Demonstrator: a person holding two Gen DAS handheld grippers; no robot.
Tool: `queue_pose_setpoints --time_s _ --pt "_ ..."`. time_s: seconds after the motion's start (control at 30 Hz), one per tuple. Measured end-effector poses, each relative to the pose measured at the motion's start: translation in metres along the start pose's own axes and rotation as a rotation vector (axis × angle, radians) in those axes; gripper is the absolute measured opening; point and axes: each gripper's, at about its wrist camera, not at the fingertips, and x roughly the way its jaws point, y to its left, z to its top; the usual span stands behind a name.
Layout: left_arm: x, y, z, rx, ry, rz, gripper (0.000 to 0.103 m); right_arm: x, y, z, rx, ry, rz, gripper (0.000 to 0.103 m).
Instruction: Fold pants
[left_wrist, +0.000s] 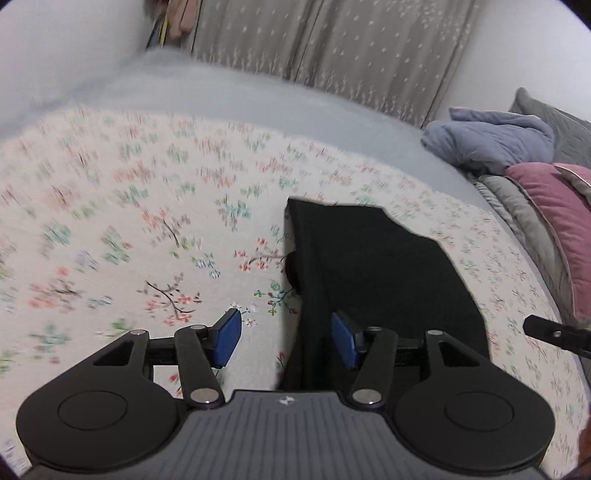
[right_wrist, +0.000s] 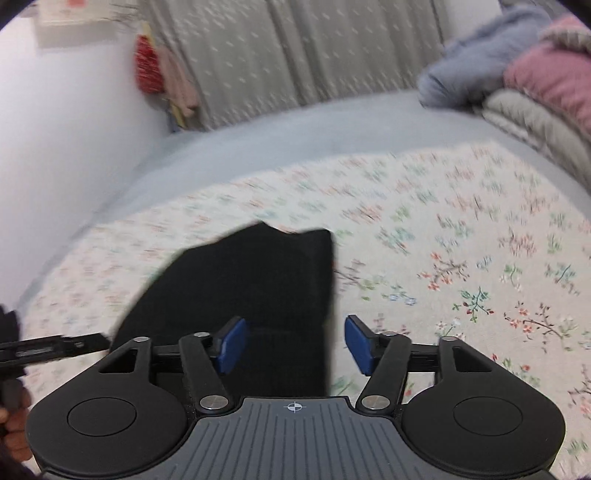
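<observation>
Black pants (left_wrist: 376, 273) lie folded into a compact dark shape on a floral sheet (left_wrist: 129, 229); they also show in the right wrist view (right_wrist: 251, 280). My left gripper (left_wrist: 286, 341) is open and empty, hovering over the left edge of the pants near their close end. My right gripper (right_wrist: 293, 345) is open and empty over the right edge of the pants. The right gripper's finger shows at the right of the left wrist view (left_wrist: 554, 332). The left gripper's finger shows at the left of the right wrist view (right_wrist: 55, 349).
The floral sheet lies over a grey bed (left_wrist: 240, 99). A pile of bedding, blue (left_wrist: 491, 136), pink (left_wrist: 554, 206) and grey, sits at the bed's right end. Patterned curtains (left_wrist: 332, 44) and a white wall (right_wrist: 55, 129) stand behind.
</observation>
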Motion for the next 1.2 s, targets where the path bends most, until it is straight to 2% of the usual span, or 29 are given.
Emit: queue_pose_setpoints --time_s 0.2,0.3,0.4,0.47,0.7,0.87,1.2 --pt "-0.065 -0.026 -0.025 0.012 -0.108 0.066 0.068 -0.072 0.035 -0.024 -0.074 -0.070 0.013 0.066" --pt "-0.088 -0.038 -0.041 0.029 -0.121 0.085 0.069 -0.102 0.051 -0.041 -0.101 -0.100 0.023 0.066" --pt "-0.107 -0.046 -0.054 0.058 -0.140 0.121 0.070 -0.128 0.059 -0.059 -0.078 -0.118 0.043 0.066" --pt "-0.120 -0.048 -0.063 0.067 -0.154 0.142 0.073 -0.144 0.063 -0.073 -0.085 -0.133 0.026 0.066" --pt "-0.156 -0.052 -0.093 0.115 -0.196 0.141 0.083 -0.188 0.071 -0.115 -0.044 -0.168 0.016 0.070" --pt "-0.176 -0.052 -0.114 0.141 -0.245 0.149 0.093 -0.204 0.086 -0.131 -0.078 -0.186 -0.006 0.078" --pt "-0.161 -0.048 -0.127 0.153 -0.240 0.159 0.093 -0.185 0.081 -0.144 -0.088 -0.181 -0.020 0.078"
